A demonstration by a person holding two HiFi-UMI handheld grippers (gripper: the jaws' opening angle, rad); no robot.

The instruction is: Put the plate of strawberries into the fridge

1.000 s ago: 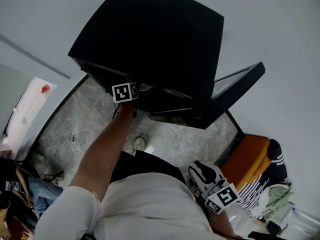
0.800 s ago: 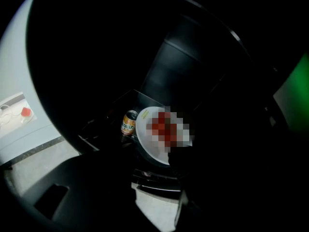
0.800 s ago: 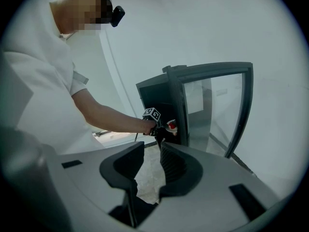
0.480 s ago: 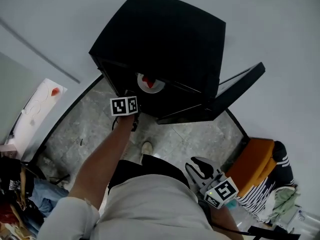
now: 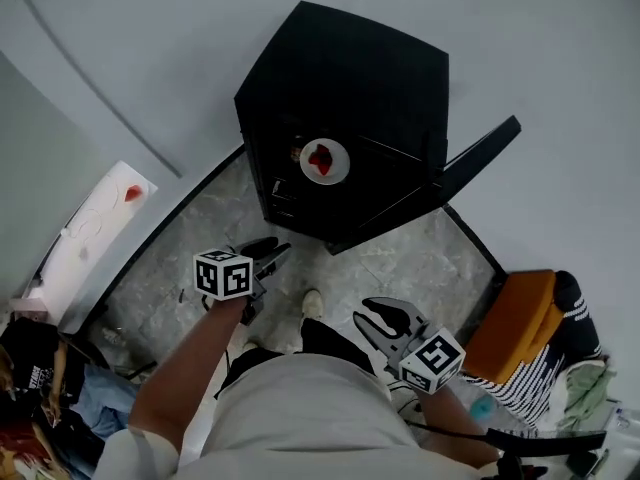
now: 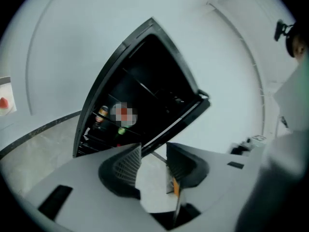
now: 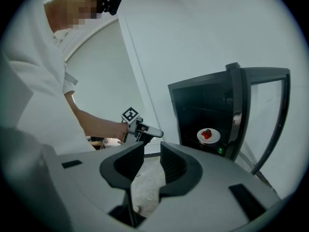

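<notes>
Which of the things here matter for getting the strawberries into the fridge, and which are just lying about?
Part of the job:
plate of strawberries, on a shelf inside
fridge
open door
left gripper and right gripper, jaws apart, empty

Lying about:
orange cushion
striped cloth
white board by the wall
heap of clothes

Plate (image 5: 339,169): small, round and white; it is sitting flat on a shelf inside the fridge, close behind the front opening.
Strawberries (image 5: 320,157): red; they are lying in a small heap on the middle of the plate.
Fridge (image 5: 352,86): small black cabinet; it is standing on the grey stone floor against the white wall, its inside looking dark.
Fridge door (image 5: 478,156): glass pane in a black frame; it is standing wide open.
</notes>
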